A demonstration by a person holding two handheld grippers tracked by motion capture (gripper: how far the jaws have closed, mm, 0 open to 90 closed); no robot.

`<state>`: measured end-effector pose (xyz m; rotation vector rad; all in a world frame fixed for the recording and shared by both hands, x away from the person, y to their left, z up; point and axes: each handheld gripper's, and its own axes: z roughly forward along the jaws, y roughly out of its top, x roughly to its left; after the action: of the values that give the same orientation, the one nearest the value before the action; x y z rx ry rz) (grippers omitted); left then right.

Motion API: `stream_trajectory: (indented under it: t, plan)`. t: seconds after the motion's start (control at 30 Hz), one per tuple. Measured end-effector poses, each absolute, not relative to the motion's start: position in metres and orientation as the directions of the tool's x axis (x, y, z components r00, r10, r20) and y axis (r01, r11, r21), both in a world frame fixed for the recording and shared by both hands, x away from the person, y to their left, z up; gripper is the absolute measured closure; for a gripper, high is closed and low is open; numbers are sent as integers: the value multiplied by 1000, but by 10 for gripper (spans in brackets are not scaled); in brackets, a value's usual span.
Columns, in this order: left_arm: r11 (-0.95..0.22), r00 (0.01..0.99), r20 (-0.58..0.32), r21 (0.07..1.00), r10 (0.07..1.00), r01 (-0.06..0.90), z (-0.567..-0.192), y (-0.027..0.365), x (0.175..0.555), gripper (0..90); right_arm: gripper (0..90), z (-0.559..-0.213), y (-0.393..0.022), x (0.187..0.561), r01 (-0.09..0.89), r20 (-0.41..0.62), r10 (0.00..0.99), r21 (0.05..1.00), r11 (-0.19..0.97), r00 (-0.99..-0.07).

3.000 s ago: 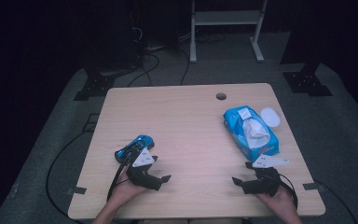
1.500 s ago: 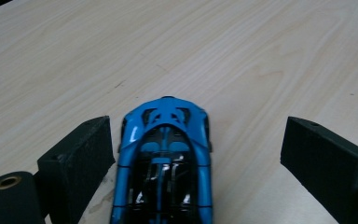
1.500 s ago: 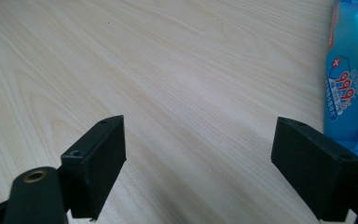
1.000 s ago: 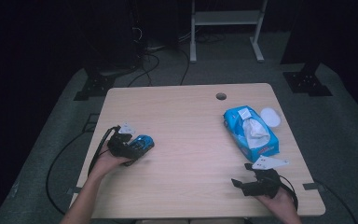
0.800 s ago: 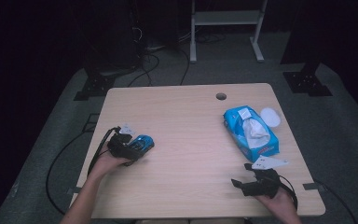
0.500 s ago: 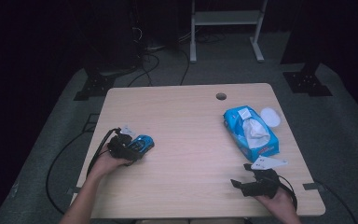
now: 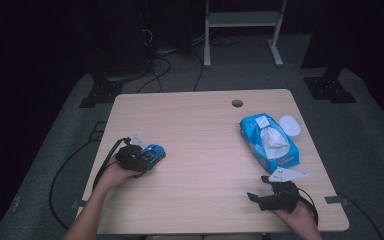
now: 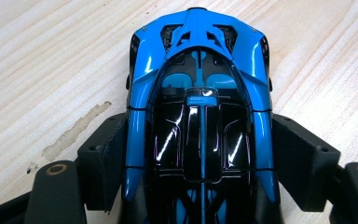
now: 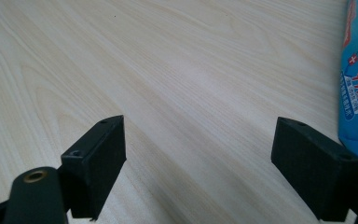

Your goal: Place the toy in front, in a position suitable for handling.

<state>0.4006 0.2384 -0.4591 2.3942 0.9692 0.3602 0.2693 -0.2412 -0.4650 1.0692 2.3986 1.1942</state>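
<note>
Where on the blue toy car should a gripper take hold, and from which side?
Across the flanks at mid-body, coming in from one end along its length. The blue toy car is long and narrow and sits on the table, so its sides give the pads two facing surfaces. The left gripper already straddles it that way, jaws just closing in, pads at the sides.

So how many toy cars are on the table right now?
1. The blue toy car sits near the table's left edge, between the jaws of the left tongs, which have just been closing on its sides.
</note>
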Motion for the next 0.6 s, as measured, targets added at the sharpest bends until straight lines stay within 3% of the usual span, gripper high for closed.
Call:
stream_trajectory:
  t: [0.6]
  plan:
    - [-614,714,62,565,697,551,-455,241,399,281,169,-464,-243,268,502,89,718,773,387,-690]
